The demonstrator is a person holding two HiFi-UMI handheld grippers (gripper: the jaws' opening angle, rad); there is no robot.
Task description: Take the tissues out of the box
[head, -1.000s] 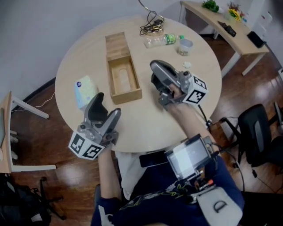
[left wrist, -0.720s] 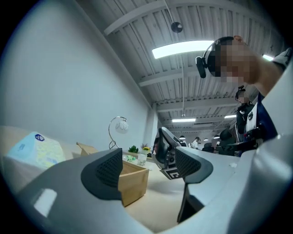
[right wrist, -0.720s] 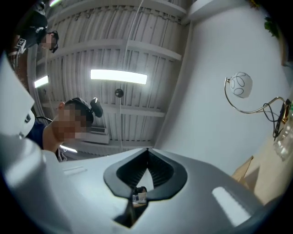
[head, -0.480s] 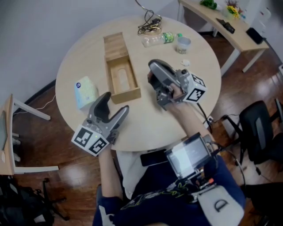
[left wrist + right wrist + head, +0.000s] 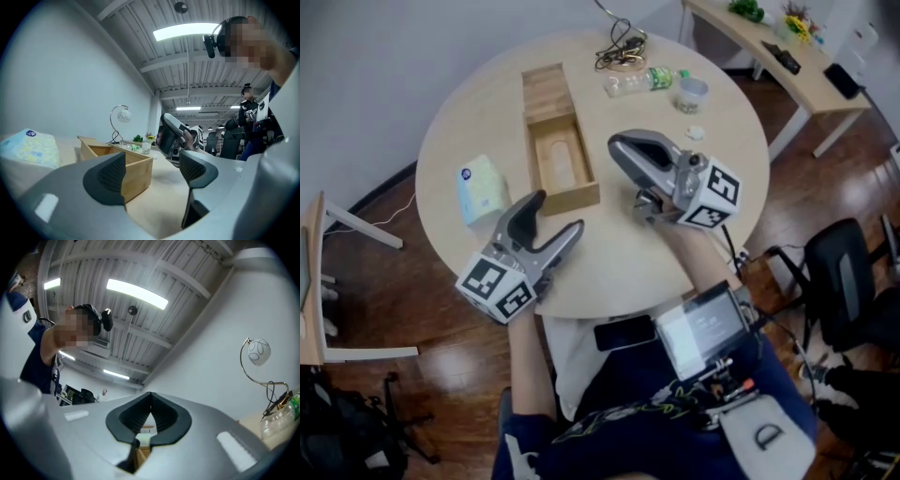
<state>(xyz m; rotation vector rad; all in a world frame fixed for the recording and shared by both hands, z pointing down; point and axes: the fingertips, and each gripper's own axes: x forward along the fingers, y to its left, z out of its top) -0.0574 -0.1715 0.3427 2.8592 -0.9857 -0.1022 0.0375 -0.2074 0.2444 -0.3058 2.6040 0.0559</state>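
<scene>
2 hand-held grippers sit over the near half of a round bench (image 5: pixel 609 258). The left hand-held gripper (image 5: pixel 555 214) is by the near-left edge, level, its jaws wide apart with nothing between them; in its own view the left hand-held gripper (image 5: pixel 152 159) frames the near corner of the wooden box (image 5: pixel 136 171) and open bench top between the 2 dark pads. The right hand-held gripper (image 5: pixel 619 148) is raised just off the right side of the wooden box (image 5: pixel 581 195), tilted upward, and its jaws are closed on nothing; in its own view the right hand-held gripper (image 5: pixel 151 413) shows both pads meeting along 1 line, with ceiling lights and a wall behind. The box lies lengthwise near the middle of the bench, running from the near side toward the far edge; its near part is open with a bare wooden floor showing, and a wooden panel covers its far part. The tissue pack (image 5: pixel 481 190) lies outside the box, flat on the bench near the left edge, well apart from both jaws; the left gripper view has the tissue pack (image 5: pixel 30 147) at its left. Along the far edge are a coil of cables (image 5: pixel 622 52), a plastic bottle (image 5: pixel 645 84) on its side and a cup (image 5: pixel 692 94).
</scene>
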